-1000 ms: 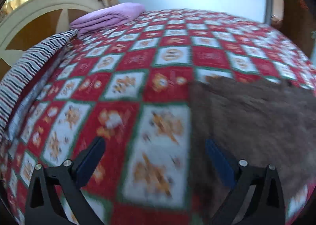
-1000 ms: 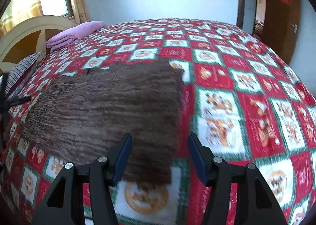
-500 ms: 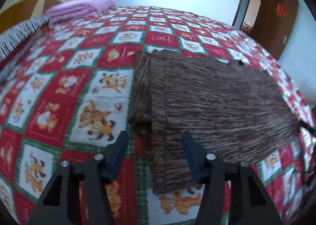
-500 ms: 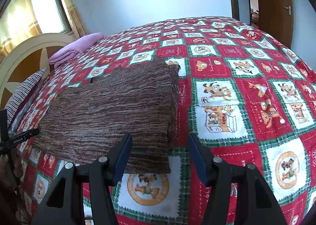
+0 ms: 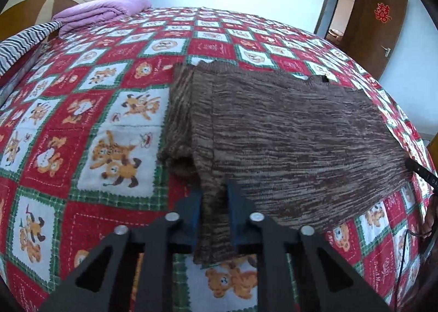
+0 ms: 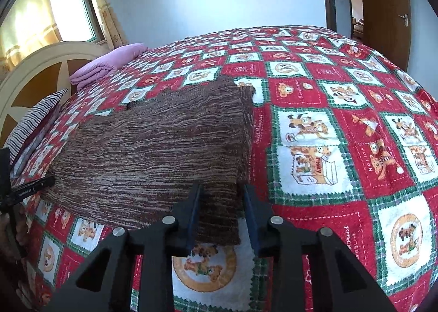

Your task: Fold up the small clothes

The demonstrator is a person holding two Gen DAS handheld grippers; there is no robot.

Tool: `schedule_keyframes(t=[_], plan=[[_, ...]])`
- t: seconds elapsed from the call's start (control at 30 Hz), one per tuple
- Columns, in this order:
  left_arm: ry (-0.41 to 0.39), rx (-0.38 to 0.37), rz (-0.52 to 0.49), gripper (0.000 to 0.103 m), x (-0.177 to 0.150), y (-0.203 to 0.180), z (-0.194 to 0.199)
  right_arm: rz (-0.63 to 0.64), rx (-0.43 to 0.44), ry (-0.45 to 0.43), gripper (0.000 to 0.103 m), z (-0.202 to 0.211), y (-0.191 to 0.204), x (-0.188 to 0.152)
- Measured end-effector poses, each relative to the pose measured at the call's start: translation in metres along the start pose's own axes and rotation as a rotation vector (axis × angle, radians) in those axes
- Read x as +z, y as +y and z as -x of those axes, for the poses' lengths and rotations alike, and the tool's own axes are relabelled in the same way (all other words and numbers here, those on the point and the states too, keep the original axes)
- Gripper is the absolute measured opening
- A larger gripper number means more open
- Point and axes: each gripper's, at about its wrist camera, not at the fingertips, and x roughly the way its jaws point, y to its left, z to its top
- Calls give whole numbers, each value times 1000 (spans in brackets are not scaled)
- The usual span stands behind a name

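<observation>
- While both tongs have just been closing, left gripper (image 5: 214,212) pinches the brown striped knit garment (image 5: 287,136) at its near-left corner.
- Right gripper (image 6: 221,212) straddles the garment's near-right corner, pads not clearly clamped.
- Looks soft and floppy, so grab both near corners.

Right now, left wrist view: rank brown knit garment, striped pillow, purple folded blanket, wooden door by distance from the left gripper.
1. brown knit garment: its near corner sits between the left gripper jaws, which have just been closing.
2. striped pillow: far left edge of the bed.
3. purple folded blanket: upper left, by the headboard.
4. wooden door: upper right, beyond the bed.
</observation>
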Motion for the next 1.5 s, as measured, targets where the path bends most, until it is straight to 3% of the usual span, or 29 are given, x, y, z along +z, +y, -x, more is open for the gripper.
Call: schedule_keyframes(t=[0.3, 0.43, 0.63, 0.83, 0.97, 1.07, 1.13, 1.23, 1.33, 1.4, 1.47, 1.5], plan=[[-16, -9, -3, 11, -1, 0, 4, -15, 11, 11, 31, -6, -1, 2], [-55, -21, -7, 6, -2, 2, 10, -8, 21, 18, 5, -6, -1, 1], [-136, -156, 52, 5, -2, 13, 40, 13, 70, -32, 4, 23, 7, 1], [-98, -151, 76, 5, -14, 16, 29, 0, 49, 6, 4, 14, 0, -7], [-106, -191, 137, 5, -15, 30, 32, -56, 89, -13, 4, 23, -10, -5], [-96, -166, 119, 5, -15, 27, 29, -42, 92, -42, 4, 37, -9, -2], [-59, -130, 76, 5, -19, 21, 21, -40, 52, -17, 4, 31, -12, -5], [-66, -101, 44, 5, -24, 16, 24, -64, 14, 53, 4, 10, -22, -16], [-76, -90, 32, 5, -28, 16, 28, -60, 15, 29, 5, 11, -20, -14], [-77, -97, 43, 5, -31, 19, 29, -55, -7, 19, 14, 13, -19, -10], [-79, -103, 50, 5, -33, 20, 32, -63, -49, 13, 53, 16, -21, -9], [-75, -103, 49, 5, -34, 21, 32, -84, -55, 7, 58, 19, -24, -8]])
